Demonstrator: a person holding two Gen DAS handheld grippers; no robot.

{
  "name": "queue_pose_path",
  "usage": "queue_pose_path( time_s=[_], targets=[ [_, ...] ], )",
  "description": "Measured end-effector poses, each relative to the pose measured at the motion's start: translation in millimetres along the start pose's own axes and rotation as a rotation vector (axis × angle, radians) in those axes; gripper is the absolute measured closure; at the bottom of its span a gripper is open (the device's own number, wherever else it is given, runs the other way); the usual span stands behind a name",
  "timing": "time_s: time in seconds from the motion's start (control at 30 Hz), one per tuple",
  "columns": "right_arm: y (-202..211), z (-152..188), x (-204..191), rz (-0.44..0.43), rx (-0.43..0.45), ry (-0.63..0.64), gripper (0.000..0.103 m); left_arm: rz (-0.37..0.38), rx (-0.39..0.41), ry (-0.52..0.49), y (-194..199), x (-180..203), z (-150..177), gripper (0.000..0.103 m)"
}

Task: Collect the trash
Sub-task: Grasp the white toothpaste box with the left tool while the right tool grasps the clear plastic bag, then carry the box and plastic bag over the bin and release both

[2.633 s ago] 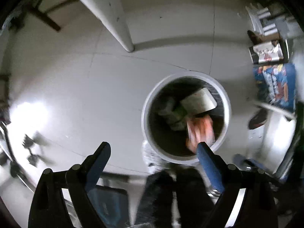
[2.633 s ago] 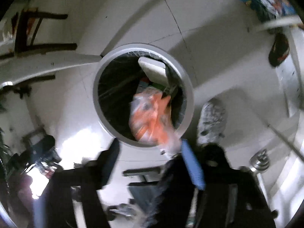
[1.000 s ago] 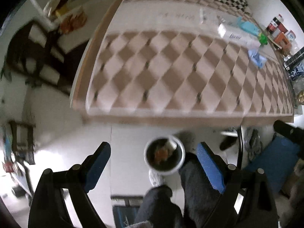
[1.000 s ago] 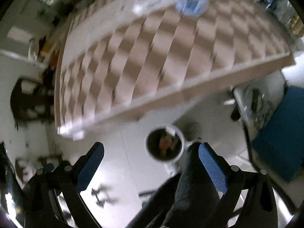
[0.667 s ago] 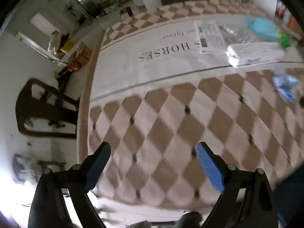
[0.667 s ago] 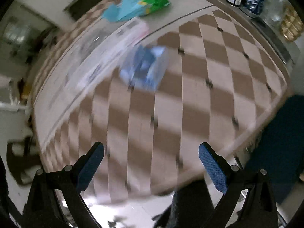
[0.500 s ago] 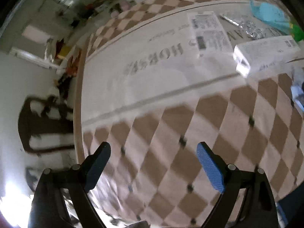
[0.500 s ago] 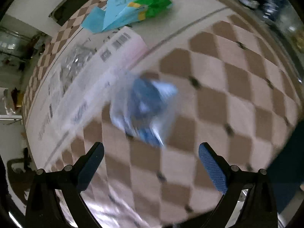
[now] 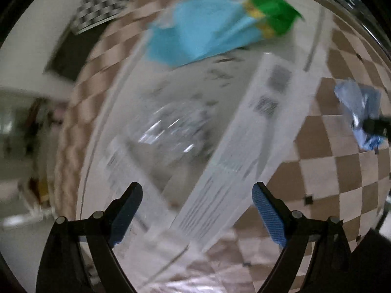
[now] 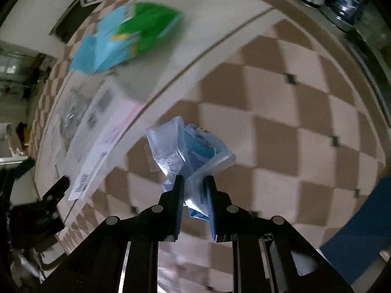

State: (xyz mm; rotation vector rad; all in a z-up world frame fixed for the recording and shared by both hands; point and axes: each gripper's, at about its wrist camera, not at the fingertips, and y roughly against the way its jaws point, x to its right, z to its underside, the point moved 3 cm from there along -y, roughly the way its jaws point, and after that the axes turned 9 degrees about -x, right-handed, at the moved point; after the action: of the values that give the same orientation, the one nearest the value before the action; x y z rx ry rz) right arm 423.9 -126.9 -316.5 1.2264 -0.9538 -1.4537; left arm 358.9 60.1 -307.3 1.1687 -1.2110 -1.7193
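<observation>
A brown-and-cream checked tablecloth (image 10: 281, 112) covers the table, bare toward its right edge. On it, the crumpled clear-and-blue wrapper (image 10: 190, 151) sits between the closing right gripper (image 10: 194, 183) jaws. The left gripper (image 9: 195, 195), spread empty and closing slightly, hangs over a long white box (image 9: 234, 161).

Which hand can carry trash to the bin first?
Right: the right gripper is closing on the blue plastic wrapper. The left gripper hangs open above the white box.
</observation>
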Motion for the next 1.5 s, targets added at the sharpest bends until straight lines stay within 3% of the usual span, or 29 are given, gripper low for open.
queue_pose_path(
  time_s=[0.17,0.27,0.37,0.43,0.57,0.67,0.9,1.13,1.3,1.5],
  targets=[
    [3.0,-11.9,26.5,0.01,-0.005,-0.051,0.085,0.039,-0.048,-0.139,-15.0,27.9,-18.3,0.027],
    [3.4,-17.2,32.8,0.011,-0.003,-0.068,0.085,0.052,-0.075,-0.163,-19.8,38.7,-23.6,0.045],
    [2.9,-23.1,37.8,0.008,-0.008,-0.085,0.085,0.069,-0.077,-0.161,-17.0,40.2,-26.8,0.049],
    [4.3,-23.2,41.3,0.006,-0.011,-0.096,0.085,0.091,-0.094,-0.121,-15.7,35.5,-27.5,0.05],
    [0.1,-27.8,39.8,-0.001,-0.036,-0.113,0.082,0.222,-0.144,0.052,-14.8,24.7,-19.5,0.05],
    [-0.3,-27.9,43.7,-0.001,-0.038,-0.109,0.082,0.198,-0.146,0.1,-20.5,26.1,-21.3,0.045],
    [2.7,-22.3,42.6,0.016,-0.01,-0.079,0.087,0.181,-0.078,0.158,2.3,40.8,-14.0,0.055],
    [27.8,5.6,21.1,0.0,0.046,0.006,0.089,0.122,0.051,0.368,64.1,28.6,37.6,0.056],
    [61.3,50.3,-9.4,-0.026,0.121,0.119,0.095,0.108,0.16,0.544,109.4,14.9,114.4,0.056],
    [80.6,141.9,-49.0,-0.076,0.198,0.265,0.097,0.109,0.241,0.706,111.1,8.0,227.7,0.056]
  ],
)
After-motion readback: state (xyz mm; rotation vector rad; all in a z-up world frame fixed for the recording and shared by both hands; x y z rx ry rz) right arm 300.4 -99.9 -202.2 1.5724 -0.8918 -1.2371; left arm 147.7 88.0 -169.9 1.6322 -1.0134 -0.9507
